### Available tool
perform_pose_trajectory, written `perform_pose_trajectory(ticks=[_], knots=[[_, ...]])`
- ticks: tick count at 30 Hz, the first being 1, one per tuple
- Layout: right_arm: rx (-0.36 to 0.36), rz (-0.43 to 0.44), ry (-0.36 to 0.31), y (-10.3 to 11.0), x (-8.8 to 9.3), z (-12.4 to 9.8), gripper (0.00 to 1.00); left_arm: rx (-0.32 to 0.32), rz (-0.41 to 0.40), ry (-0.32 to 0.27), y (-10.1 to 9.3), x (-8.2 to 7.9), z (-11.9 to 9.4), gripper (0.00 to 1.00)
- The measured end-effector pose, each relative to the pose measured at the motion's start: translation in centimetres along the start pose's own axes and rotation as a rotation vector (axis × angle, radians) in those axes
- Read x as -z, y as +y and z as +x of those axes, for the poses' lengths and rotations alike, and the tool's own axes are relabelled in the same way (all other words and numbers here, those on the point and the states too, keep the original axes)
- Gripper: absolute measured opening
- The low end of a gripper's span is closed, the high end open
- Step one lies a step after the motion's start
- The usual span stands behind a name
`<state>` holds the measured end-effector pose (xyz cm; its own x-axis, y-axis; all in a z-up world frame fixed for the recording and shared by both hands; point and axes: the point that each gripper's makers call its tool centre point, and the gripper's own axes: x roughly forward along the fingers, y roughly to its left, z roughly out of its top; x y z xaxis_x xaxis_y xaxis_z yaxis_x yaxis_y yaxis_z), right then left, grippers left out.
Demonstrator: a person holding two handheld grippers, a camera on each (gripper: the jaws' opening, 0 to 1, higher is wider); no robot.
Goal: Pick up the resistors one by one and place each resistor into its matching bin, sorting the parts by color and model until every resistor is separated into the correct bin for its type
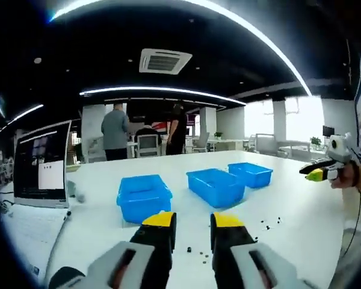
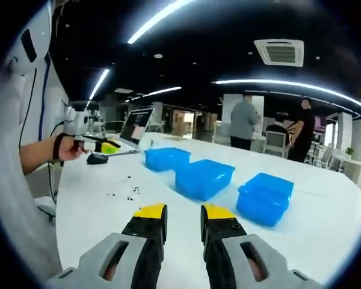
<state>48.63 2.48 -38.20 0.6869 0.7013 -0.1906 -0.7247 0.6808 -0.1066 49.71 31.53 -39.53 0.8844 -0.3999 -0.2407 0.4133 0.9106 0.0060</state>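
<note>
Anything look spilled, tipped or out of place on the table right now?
Nothing stands out. The three blue bins sit upright in a row on the white table, and the small dark resistors lie loose on it beside them, waiting to be sorted.

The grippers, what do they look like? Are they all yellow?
Not all yellow. The left gripper and right gripper each have two black jaws with yellow tips, set on light grey bodies with dark slots. The person wears a white sleeve and a dark wrist strap.
</note>
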Motion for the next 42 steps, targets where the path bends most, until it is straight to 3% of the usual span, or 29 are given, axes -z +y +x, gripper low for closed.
perform_pose_trajectory(ticks=[2,3,5,6,7,11,15,19,24,26,32,37,42], knots=[[-0.005,0.007,0.000,0.4,0.3,0.1,0.25,0.076,0.019,0.124,-0.4,1.5,0.4,0.23],[-0.007,0.017,0.000,0.5,0.5,0.0,0.25,0.111,0.060,0.232,-0.6,2.8,0.5,0.22],[-0.019,0.055,-0.018,0.9,0.6,0.0,0.25,0.136,0.115,0.374,-0.4,4.5,0.6,0.20],[-0.020,0.063,-0.022,1.1,0.8,-0.2,0.25,0.140,0.114,0.425,-0.3,5.0,0.8,0.20],[-0.019,0.063,-0.022,1.1,0.9,-0.3,0.25,0.143,0.109,0.439,-0.3,5.2,1.2,0.20],[0.007,0.097,-0.013,0.9,1.9,-0.9,0.25,0.201,0.035,0.387,-1.2,4.6,3.7,0.17],[0.015,0.113,-0.007,0.6,2.4,-1.4,0.25,0.154,0.058,0.469,0.0,5.9,4.9,0.16],[0.016,0.108,0.006,0.4,2.8,-1.7,0.25,0.144,0.049,0.490,0.7,6.3,5.3,0.16],[0.028,0.097,0.027,-0.3,3.5,-1.6,0.25,0.140,0.020,0.552,0.9,8.0,5.7,0.14],[0.028,0.098,0.032,-0.4,3.7,-1.4,0.25,0.131,0.009,0.538,1.1,7.8,5.7,0.08],[0.025,0.103,0.031,-0.4,3.9,-0.9,0.25,0.135,0.006,0.514,1.2,7.7,5.8,0.08],[0.027,0.114,0.033,-0.9,4.4,-0.9,0.25,0.154,0.012,0.455,0.3,6.0,5.6,0.07],[0.028,0.121,0.031,-1.2,4.6,-1.0,0.25,0.238,0.016,0.382,-1.9,3.3,6.4,0.07]])
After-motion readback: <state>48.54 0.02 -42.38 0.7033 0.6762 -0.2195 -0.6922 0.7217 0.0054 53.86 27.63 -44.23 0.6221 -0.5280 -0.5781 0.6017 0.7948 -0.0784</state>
